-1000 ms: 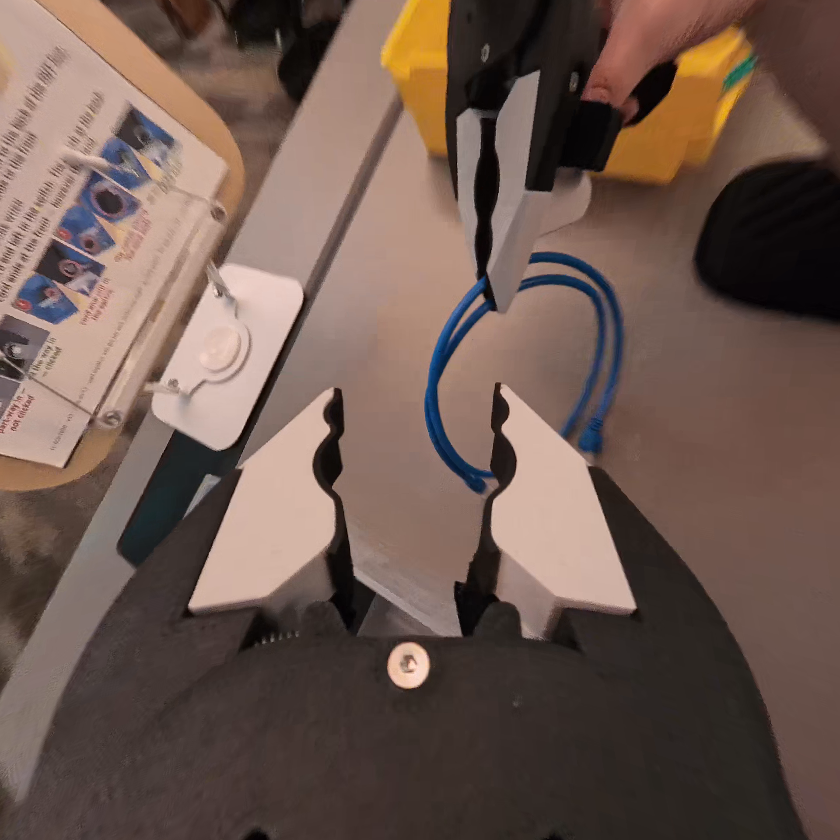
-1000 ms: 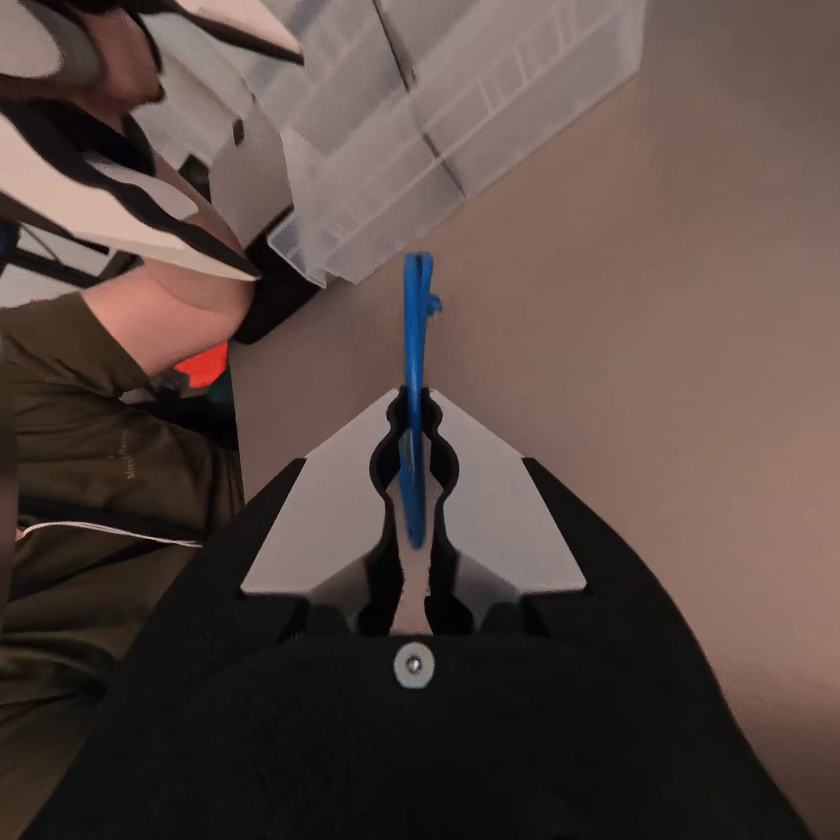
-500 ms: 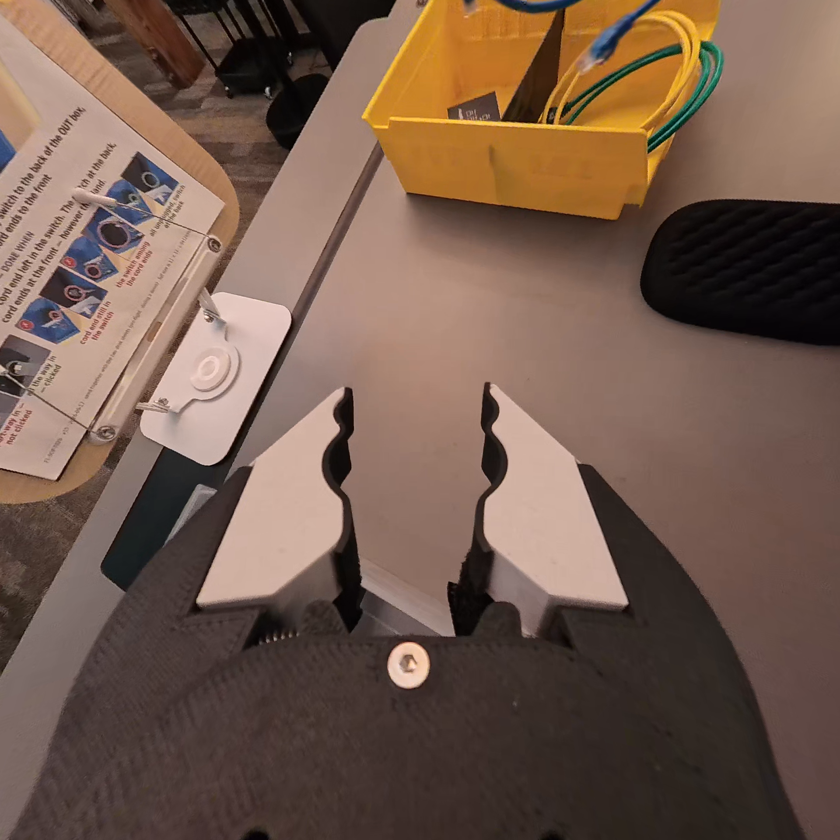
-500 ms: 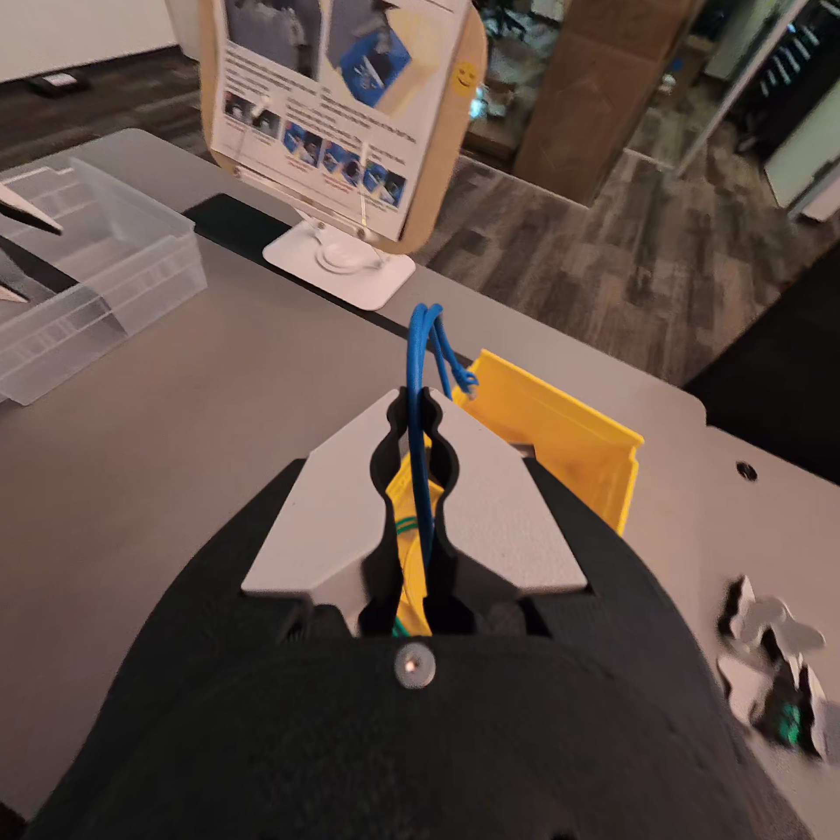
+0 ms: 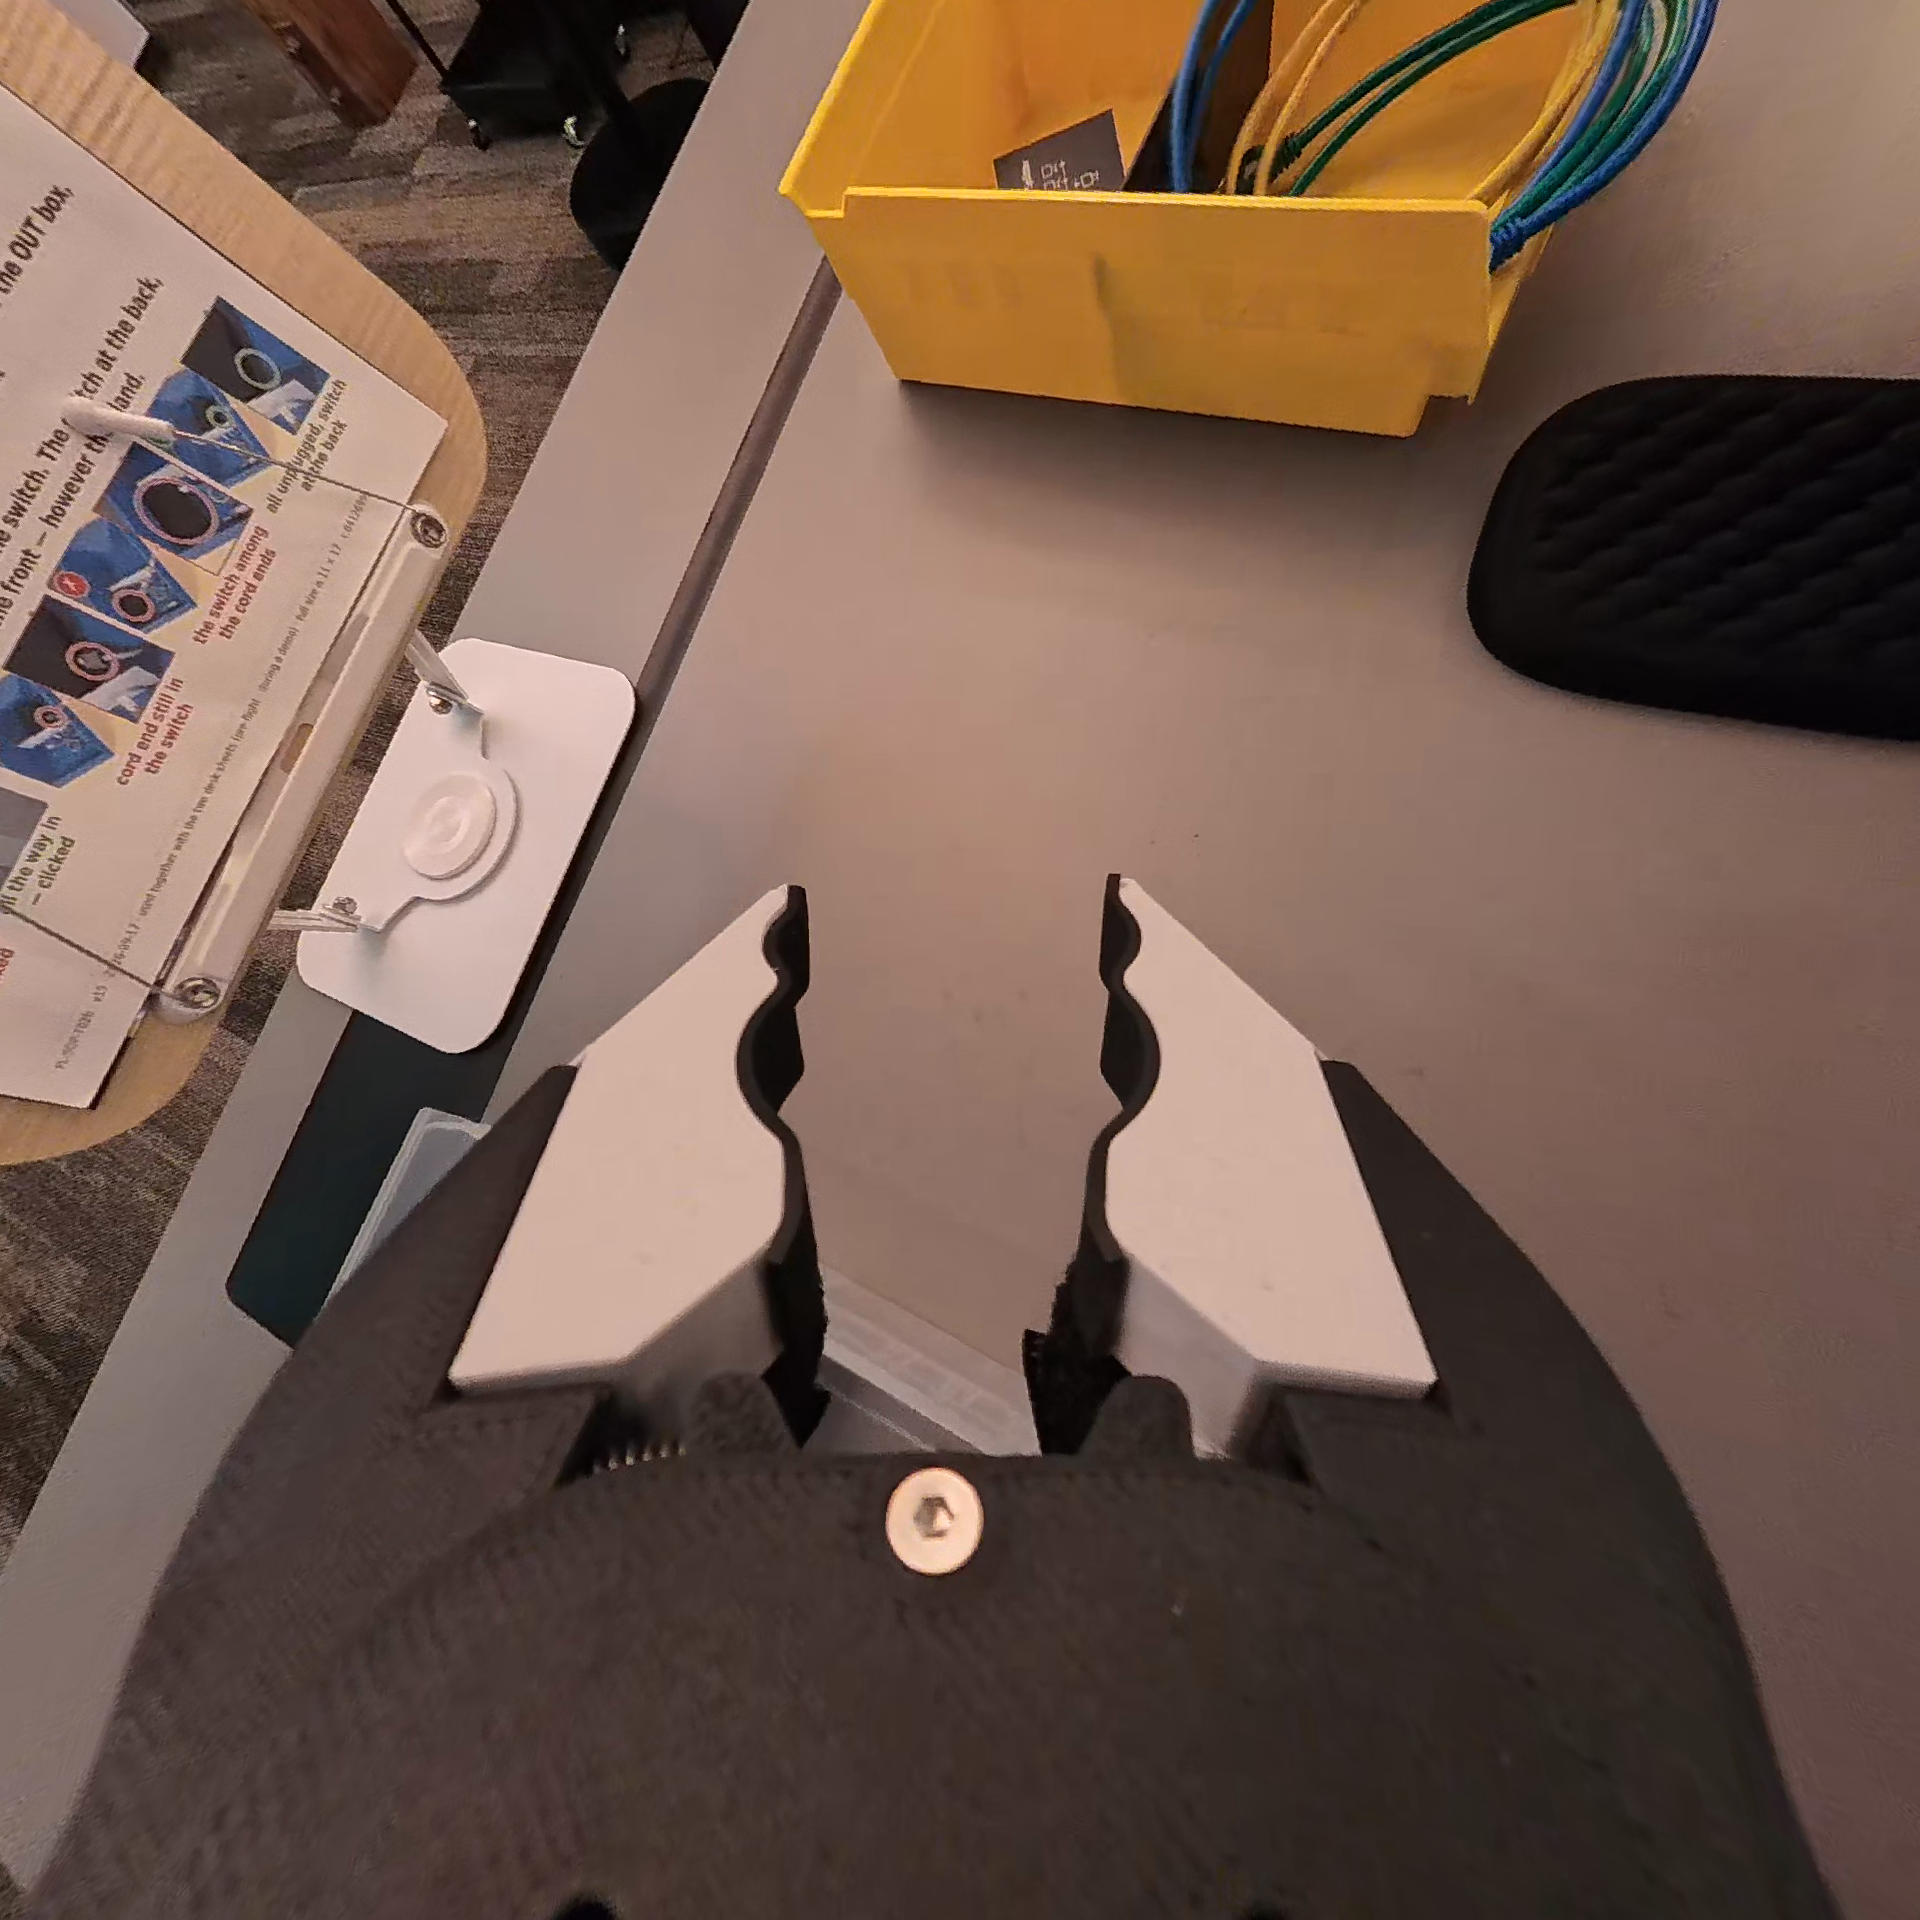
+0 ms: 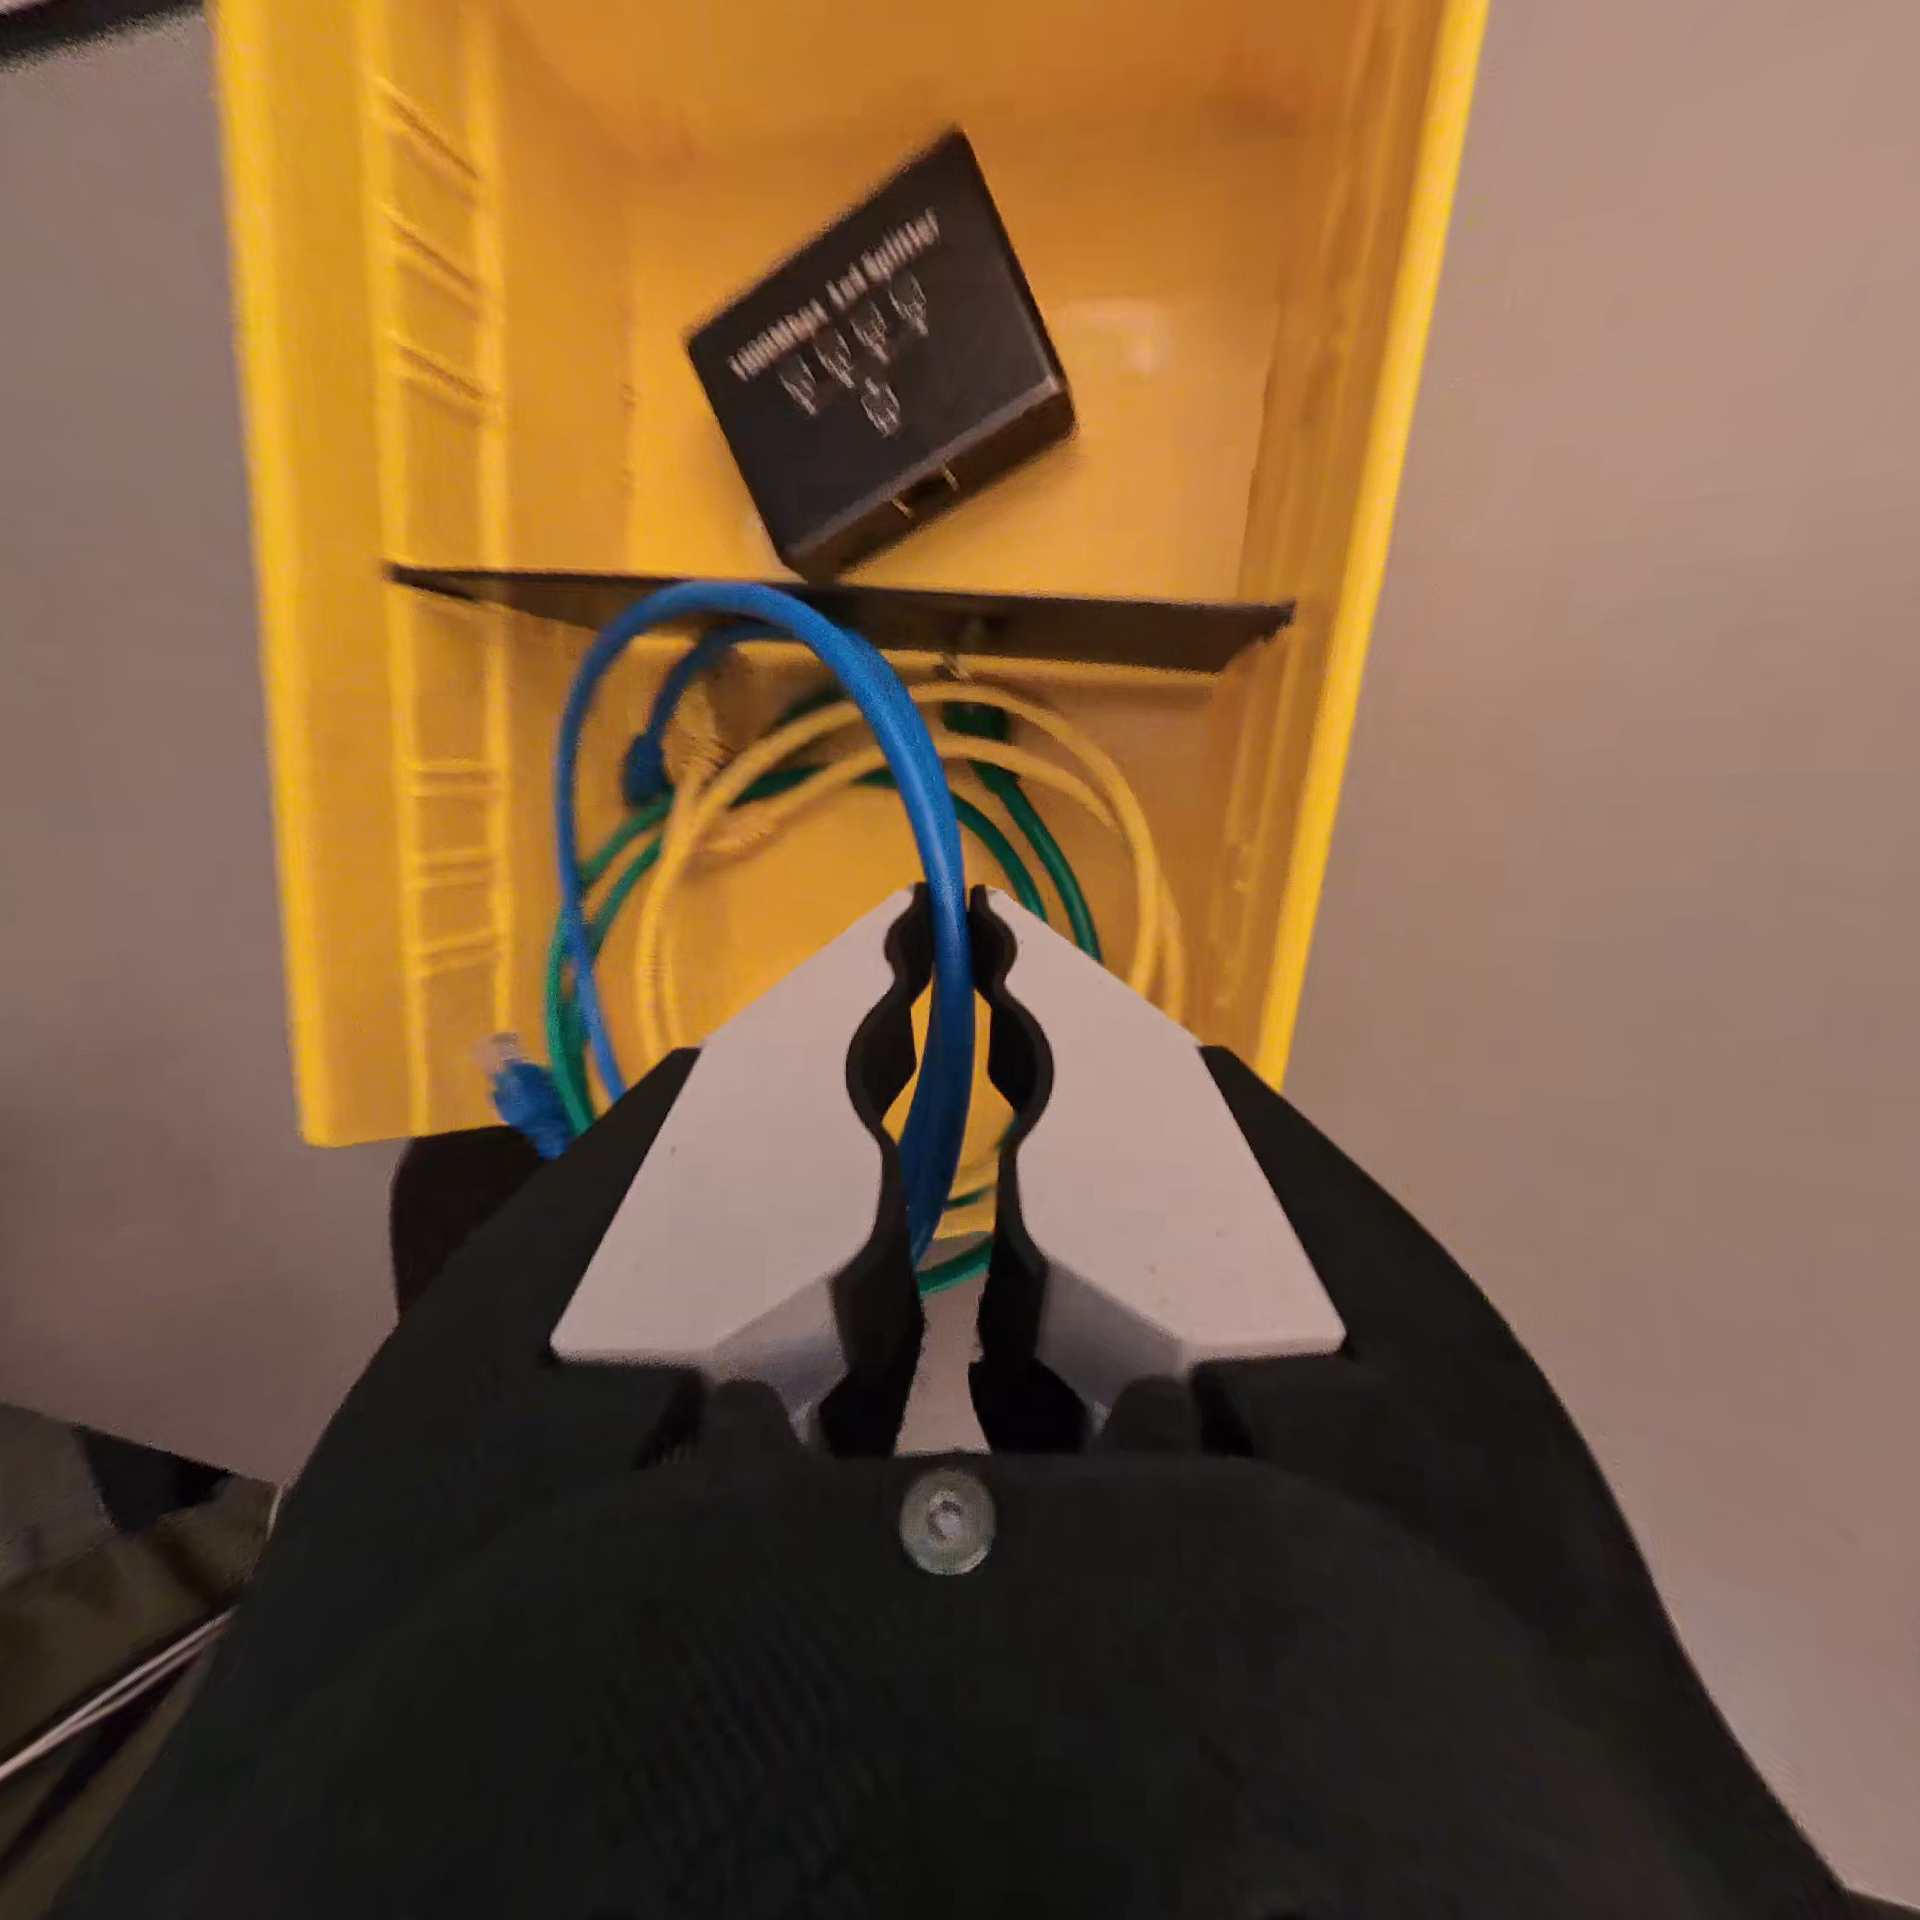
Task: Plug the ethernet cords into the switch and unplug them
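Note:
My right gripper [image 6: 948, 894] is shut on a blue ethernet cord [image 6: 831, 644] and holds it over a yellow bin [image 6: 343, 520]. The cord's loop hangs into the near compartment, on top of yellow cords [image 6: 1132, 821] and green cords [image 6: 1023, 821]. A black switch [image 6: 883, 353] lies in the far compartment, behind a dark divider [image 6: 1143, 629]. My left gripper [image 5: 951, 894] is open and empty above the grey table [image 5: 1039, 675], well short of the bin [image 5: 1143, 301]. The cords [image 5: 1558, 125] show inside the bin in the left wrist view.
A black textured pad [image 5: 1714, 561] lies on the table at the right. An instruction sheet [image 5: 156, 623] on a stand with a white base [image 5: 468, 842] is at the table's left edge. A clear plastic box [image 5: 904, 1371] sits under my left gripper. Left tips to right tips: about 45 cm. Between my right fingertips and the black switch [image 6: 883, 353] there is roughly 15 cm.
My right gripper carried the blue cord from above the table to over the yellow bin, and its loop now hangs into the near compartment. My left gripper stayed open and hardly moved.

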Available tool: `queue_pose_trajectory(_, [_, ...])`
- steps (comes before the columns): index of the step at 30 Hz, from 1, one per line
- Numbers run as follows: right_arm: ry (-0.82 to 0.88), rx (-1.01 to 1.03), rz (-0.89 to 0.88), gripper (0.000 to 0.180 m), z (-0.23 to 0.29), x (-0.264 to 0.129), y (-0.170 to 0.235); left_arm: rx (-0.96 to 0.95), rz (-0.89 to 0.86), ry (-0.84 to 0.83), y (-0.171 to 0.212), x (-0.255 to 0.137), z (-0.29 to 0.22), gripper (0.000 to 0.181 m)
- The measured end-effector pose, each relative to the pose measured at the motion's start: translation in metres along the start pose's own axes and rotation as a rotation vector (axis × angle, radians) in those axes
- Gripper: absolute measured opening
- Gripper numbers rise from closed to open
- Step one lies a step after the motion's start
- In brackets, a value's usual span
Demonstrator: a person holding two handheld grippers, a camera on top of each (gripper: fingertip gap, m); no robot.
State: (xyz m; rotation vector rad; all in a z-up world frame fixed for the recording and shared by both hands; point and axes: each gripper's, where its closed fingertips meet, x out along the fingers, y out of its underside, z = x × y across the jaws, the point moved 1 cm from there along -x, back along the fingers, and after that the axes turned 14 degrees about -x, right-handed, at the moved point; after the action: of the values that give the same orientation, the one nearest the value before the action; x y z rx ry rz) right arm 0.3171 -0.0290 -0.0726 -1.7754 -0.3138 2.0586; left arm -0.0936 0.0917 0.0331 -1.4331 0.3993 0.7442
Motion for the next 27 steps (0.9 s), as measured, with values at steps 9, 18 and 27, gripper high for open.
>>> queue_pose_trajectory(9, [0.021,0.053,-0.051,0.041,-0.010,-0.003,-0.008,-0.013,-0.020,-0.039,-0.001,-0.011,0.010,0.055])
queue_pose_trajectory(18, [0.540,-0.351,-1.050,0.080,0.016,-0.168,-0.098,-0.152,-0.164,-0.320,0.008,-0.088,0.084,0.055])
queue_pose_trajectory(27, [0.377,-0.077,-0.256,0.050,-0.057,-0.026,-0.022,-0.634,0.018,-0.485,0.117,-0.134,0.170,0.071])
